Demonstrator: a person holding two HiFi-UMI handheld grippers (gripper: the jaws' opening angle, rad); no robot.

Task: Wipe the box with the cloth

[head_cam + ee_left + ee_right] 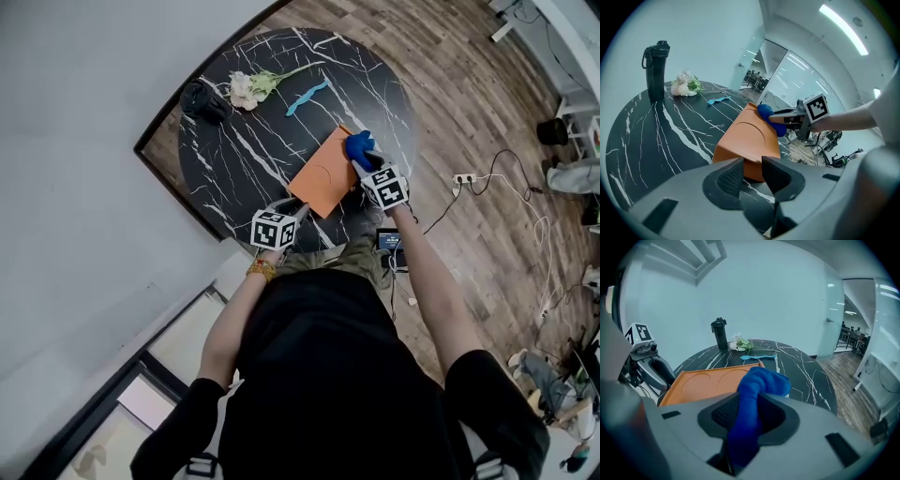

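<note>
The flat orange box (323, 173) (747, 133) (708, 380) lies near the front right of the round black marble table (244, 159). My right gripper (364, 159) (750, 416) is shut on a blue cloth (357, 143) (761, 383) (766, 112). The bunched end of the cloth rests on the box's far right corner. My left gripper (298, 212) (751, 171) sits low at the box's near left side. Its jaws stand a little apart and the orange side shows in the gap. I cannot tell whether the pads touch it.
At the table's far side stand a black bottle (202, 101) (655, 70) (720, 333), a white flower (248, 87) (684, 85) and a small light-blue item (307, 96). The table's front edge is just behind both grippers. Cables and a power strip (464, 178) lie on the wooden floor at right.
</note>
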